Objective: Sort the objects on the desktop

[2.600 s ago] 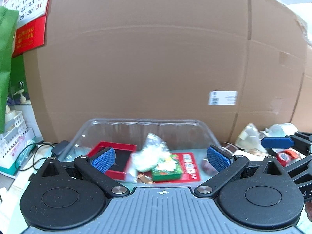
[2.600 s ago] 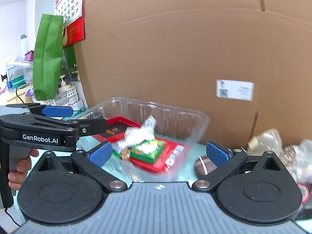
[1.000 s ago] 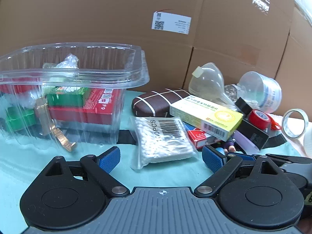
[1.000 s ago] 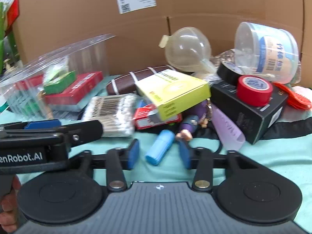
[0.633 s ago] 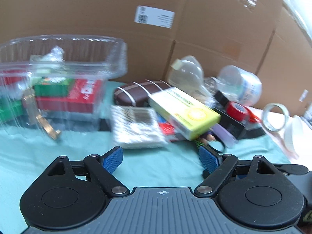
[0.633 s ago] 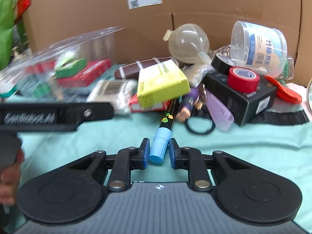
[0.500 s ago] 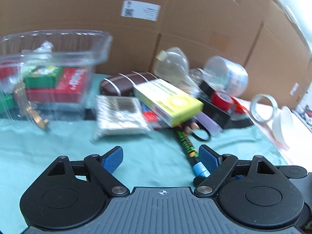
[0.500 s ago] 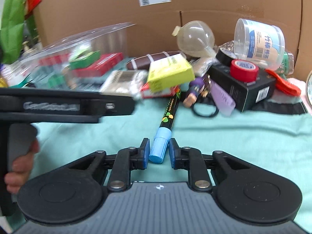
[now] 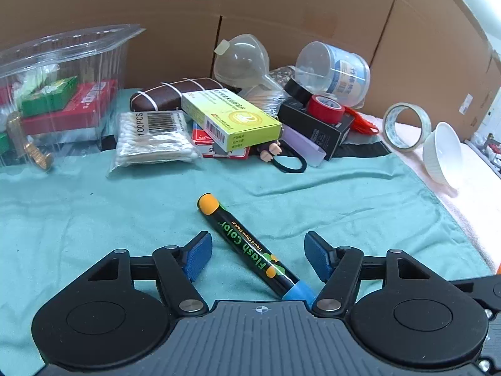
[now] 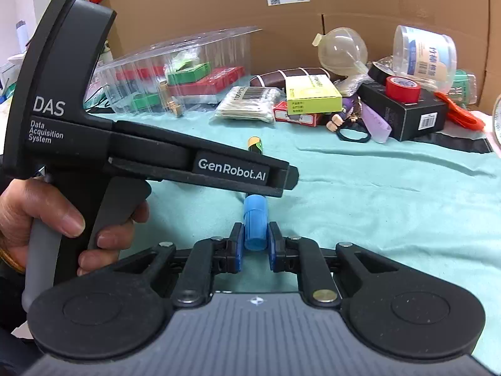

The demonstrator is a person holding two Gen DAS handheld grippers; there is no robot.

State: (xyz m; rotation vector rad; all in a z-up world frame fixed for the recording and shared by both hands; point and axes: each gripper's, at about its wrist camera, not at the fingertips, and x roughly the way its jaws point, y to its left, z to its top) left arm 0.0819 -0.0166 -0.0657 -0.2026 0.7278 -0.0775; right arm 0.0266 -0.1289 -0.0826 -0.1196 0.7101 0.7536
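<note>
A: From the left wrist, what's new?
B: The chalk marker (image 9: pixel 249 247), a second ago buried in the pile, now lies between the left hand-held gripper (image 9: pixel 256 255) pads, which are closing but not touching it.
A: And the right wrist?
B: The right hand-held gripper (image 10: pixel 254 246), then half-open, is clamped on the marker's blue cap (image 10: pixel 255 227) above the counter (image 10: pixel 391 203). It's pulled free, likely bound for the clear tub (image 10: pixel 188 59).

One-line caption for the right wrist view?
Right tongs clamp the chalk marker by its blue cap above the teal cloth.
</note>
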